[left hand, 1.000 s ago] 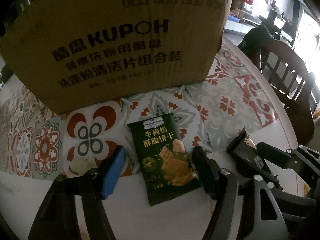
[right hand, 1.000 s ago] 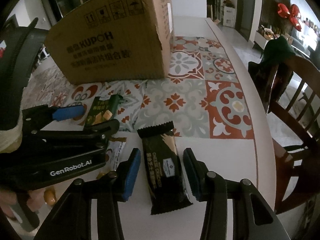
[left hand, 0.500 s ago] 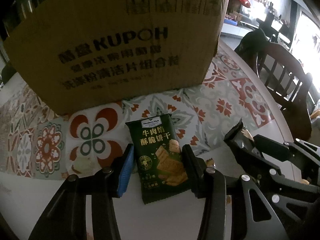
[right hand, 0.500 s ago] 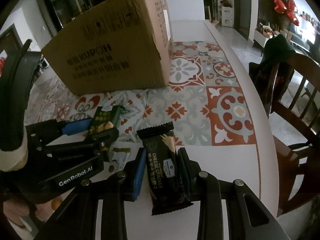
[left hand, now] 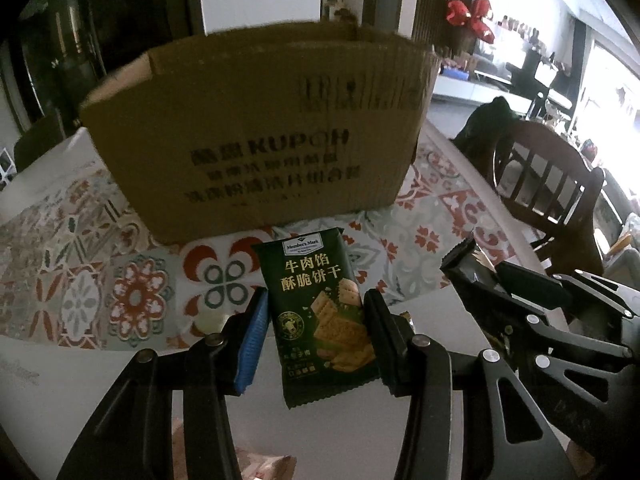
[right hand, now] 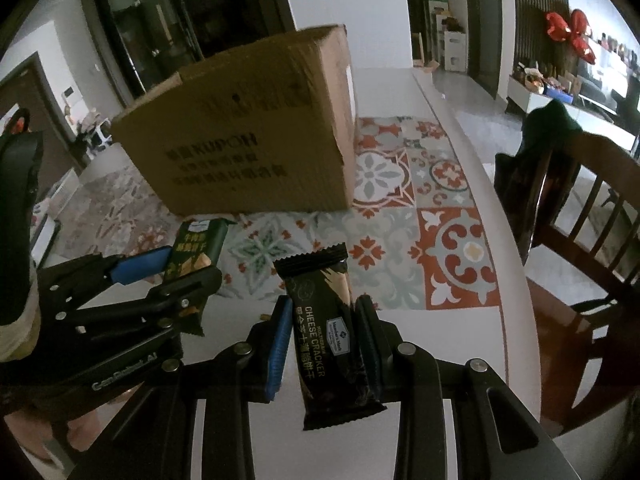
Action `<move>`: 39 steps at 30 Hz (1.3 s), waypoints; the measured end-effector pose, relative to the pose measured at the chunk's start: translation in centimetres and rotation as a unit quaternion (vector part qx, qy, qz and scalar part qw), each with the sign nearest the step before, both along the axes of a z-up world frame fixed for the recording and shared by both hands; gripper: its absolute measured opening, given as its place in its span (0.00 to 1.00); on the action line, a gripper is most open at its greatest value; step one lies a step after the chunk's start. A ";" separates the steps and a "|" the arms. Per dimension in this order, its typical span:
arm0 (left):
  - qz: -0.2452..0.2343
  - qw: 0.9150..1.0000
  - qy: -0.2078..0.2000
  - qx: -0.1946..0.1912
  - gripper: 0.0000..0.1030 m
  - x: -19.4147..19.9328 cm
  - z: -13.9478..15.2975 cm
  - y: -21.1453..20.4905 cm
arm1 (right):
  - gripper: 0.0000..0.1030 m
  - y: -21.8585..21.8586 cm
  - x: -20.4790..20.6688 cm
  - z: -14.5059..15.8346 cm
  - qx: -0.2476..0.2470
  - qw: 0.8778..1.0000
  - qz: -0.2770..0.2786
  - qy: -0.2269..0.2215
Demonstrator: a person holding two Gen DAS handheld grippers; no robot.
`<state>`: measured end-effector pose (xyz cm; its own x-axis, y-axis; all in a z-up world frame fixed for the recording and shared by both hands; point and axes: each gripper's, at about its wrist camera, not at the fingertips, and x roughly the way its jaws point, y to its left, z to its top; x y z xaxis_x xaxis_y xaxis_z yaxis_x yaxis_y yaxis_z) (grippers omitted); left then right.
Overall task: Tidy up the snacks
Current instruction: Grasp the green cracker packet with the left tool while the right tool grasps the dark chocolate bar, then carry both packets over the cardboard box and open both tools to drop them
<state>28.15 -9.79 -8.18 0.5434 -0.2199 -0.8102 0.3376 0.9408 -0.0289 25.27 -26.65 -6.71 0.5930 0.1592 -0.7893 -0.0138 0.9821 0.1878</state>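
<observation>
My left gripper (left hand: 316, 320) is shut on a green cracker packet (left hand: 320, 312) and holds it lifted off the table, in front of the brown cardboard box (left hand: 260, 152). My right gripper (right hand: 324, 332) is shut on a black cheese cracker packet (right hand: 328, 328), also lifted. The left gripper with the green packet (right hand: 196, 252) shows at the left of the right wrist view, the box (right hand: 248, 140) behind it. The right gripper's black packet (left hand: 468, 272) shows at the right of the left wrist view.
A patterned tile mat (right hand: 420, 216) covers the white table (right hand: 460, 344) under and around the box. A dark wooden chair (right hand: 580, 216) stands at the table's right edge. A wrapped snack (left hand: 260, 464) lies below the left gripper.
Both grippers closed on their packets and lifted them off the table. The views now sit higher, with the box's top edge showing.
</observation>
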 end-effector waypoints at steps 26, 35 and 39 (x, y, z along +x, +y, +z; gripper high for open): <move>-0.013 0.994 -0.096 -0.055 0.46 -3.1 9.9 3.6 | 0.32 2.0 -1.4 8.5 0.008 0.994 0.007 -0.107; -0.012 0.990 -0.128 -0.055 0.46 -2.2 12.7 4.4 | 0.32 2.5 -0.6 11.3 0.008 0.990 0.015 -0.143; -0.011 0.990 -0.133 -0.054 0.46 -1.4 13.6 4.7 | 0.32 2.8 0.3 12.5 0.009 0.988 0.022 -0.153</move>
<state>26.78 -5.10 5.40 0.7280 -0.3124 -0.6103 0.3681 0.9291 -0.0366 25.58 -23.87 5.80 0.7953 0.2022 -0.5715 -0.1150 0.9759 0.1852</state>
